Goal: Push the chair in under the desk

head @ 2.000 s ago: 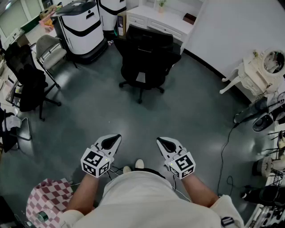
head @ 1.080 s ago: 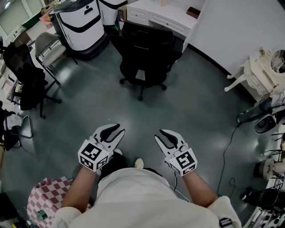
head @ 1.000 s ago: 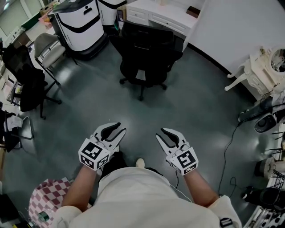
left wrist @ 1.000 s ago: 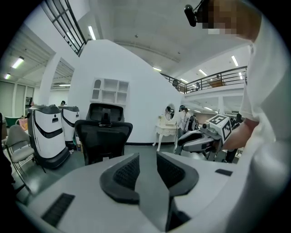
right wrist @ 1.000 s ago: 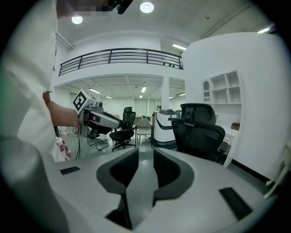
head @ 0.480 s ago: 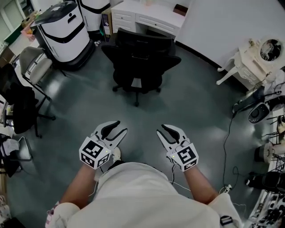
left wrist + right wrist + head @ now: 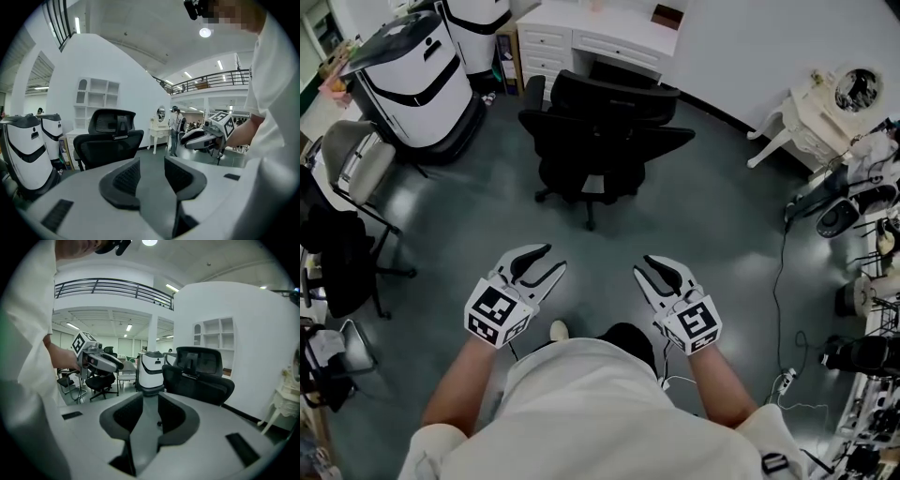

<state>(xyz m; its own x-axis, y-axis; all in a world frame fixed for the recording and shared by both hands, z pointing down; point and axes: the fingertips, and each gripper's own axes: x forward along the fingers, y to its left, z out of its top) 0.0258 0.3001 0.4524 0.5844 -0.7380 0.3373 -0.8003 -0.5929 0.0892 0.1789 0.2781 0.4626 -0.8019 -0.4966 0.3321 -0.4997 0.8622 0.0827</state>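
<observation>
The black office chair (image 7: 598,131) stands on the grey floor (image 7: 722,234), just in front of the white table (image 7: 609,33) that runs along the white wall (image 7: 750,42). Its wheeled base is out on the open floor, on our side of the table's drawers. Both tool views show its tall backrest and headrest straight ahead of us. We hold the two tools low in front of our white shirt (image 7: 600,412), side by side and well apart from the chair, both pointing towards it. The left tool (image 7: 551,262) has just been opening its jaws; they stand apart with nothing but floor between them. The right tool (image 7: 642,267) also has its jaws apart and holds nothing. Neither tool touches the chair or the other tool. To the left of the chair, two white machines with black bands (image 7: 412,80) stand near the table's end. Further left, a grey chair (image 7: 352,164) and another black chair (image 7: 337,239) stand by the picture's edge. On the right, a white ornate side table (image 7: 802,117) stands against the wall, and a dark cable (image 7: 781,272) trails across the floor near it.
</observation>
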